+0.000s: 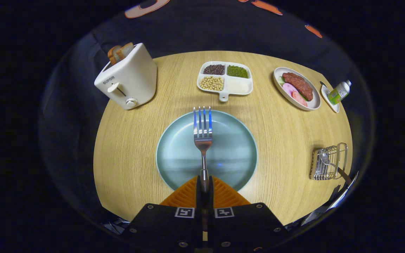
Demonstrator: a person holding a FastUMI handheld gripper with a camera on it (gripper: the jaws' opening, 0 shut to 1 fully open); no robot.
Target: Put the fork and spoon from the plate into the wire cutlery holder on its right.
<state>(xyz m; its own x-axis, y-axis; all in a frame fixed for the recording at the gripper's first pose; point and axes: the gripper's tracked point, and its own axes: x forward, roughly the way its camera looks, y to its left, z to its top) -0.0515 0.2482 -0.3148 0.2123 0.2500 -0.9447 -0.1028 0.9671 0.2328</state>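
Observation:
My gripper point(204, 182) is shut on the handle of a silver fork point(202, 130). The fork sticks straight ahead from between the fingers, tines pointing away, held above a pale blue plate point(174, 158) that lies on the round wooden table just ahead. The plate's surface is bare. To the right of the plate, near the table's edge, stands the wire cutlery holder point(329, 162). A spoon point(323, 157) sits inside it, its bowl visible behind the wires and its handle sticking out toward the table edge.
A white toaster point(127, 79) with bread stands at the far left of the table. A divided dish of beans point(224, 80) lies beyond the plate. A plate of meat and vegetables point(296, 88) and a small bottle point(339, 92) on a saucer sit at the far right.

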